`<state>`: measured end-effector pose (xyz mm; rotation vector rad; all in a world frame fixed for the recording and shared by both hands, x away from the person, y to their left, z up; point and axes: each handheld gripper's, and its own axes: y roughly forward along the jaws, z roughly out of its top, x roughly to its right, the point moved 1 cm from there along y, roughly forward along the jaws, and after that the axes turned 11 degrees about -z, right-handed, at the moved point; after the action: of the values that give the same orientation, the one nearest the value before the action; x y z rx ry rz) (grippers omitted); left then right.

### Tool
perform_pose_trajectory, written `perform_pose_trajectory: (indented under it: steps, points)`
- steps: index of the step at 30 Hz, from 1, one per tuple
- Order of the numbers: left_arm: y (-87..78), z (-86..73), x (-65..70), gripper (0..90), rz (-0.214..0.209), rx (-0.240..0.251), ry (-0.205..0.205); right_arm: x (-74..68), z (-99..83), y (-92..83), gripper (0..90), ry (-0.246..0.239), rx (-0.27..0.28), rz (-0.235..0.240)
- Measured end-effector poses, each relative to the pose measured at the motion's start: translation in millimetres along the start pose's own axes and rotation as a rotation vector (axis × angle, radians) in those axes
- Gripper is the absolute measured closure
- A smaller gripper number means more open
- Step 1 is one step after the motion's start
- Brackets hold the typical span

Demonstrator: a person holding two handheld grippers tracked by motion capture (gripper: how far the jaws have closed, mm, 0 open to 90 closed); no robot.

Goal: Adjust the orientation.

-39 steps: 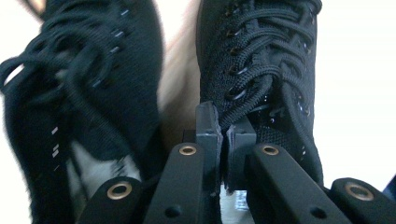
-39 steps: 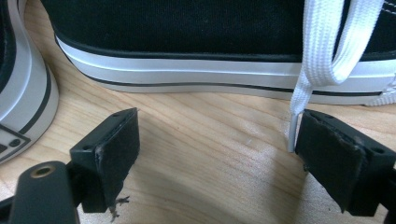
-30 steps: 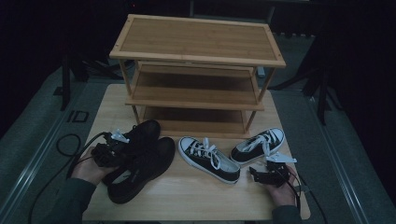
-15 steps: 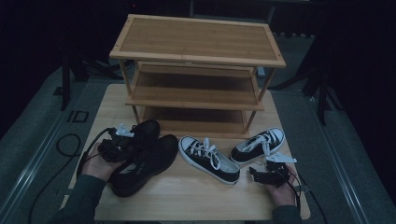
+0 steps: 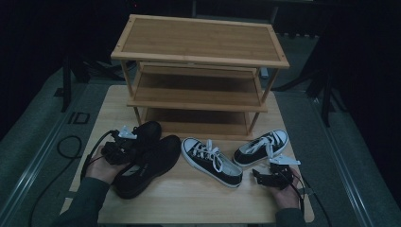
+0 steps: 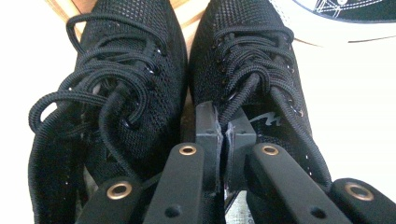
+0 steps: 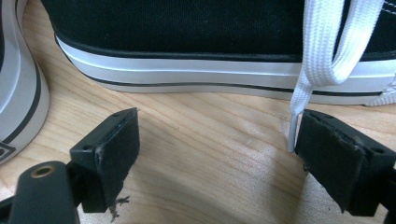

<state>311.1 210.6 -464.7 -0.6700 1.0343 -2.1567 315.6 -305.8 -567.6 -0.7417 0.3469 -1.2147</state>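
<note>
A pale wooden desk point(image 5: 189, 208) stands in a dim room with black surroundings. At its far edge stands a three-tier bamboo shoe rack point(image 5: 201, 52). Grey carpeted floor point(image 5: 38, 142) lies on both sides, crossed by a pale floor rail point(image 5: 30, 177), and dark stand legs point(image 5: 326, 94) rise at right.

Left tool point(image 5: 124, 144), jaws pressed together on the inner collars of the black mesh shoes point(image 5: 144, 158), has carried the pair a little toward the surface's point(image 5: 189, 198) left edge and nearer the person; the heels now sit slightly closer to the front edge
</note>
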Motion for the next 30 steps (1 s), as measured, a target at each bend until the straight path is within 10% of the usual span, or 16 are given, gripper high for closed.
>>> perform_pose_trajectory:
  steps: [15, 30]
  points:
    - [1.1, 11.7, 4.7, 64.3, -0.008, -0.086, 0.042, 0.0, 0.0, 0.0, 13.5, 0.0, 0.0, 0.0]
    - [-13.5, 9.1, 1.3, 60.4, -0.042, -0.027, 0.033, -0.2, -0.2, -0.3, 14.8, 0.0, 0.003, 0.003]
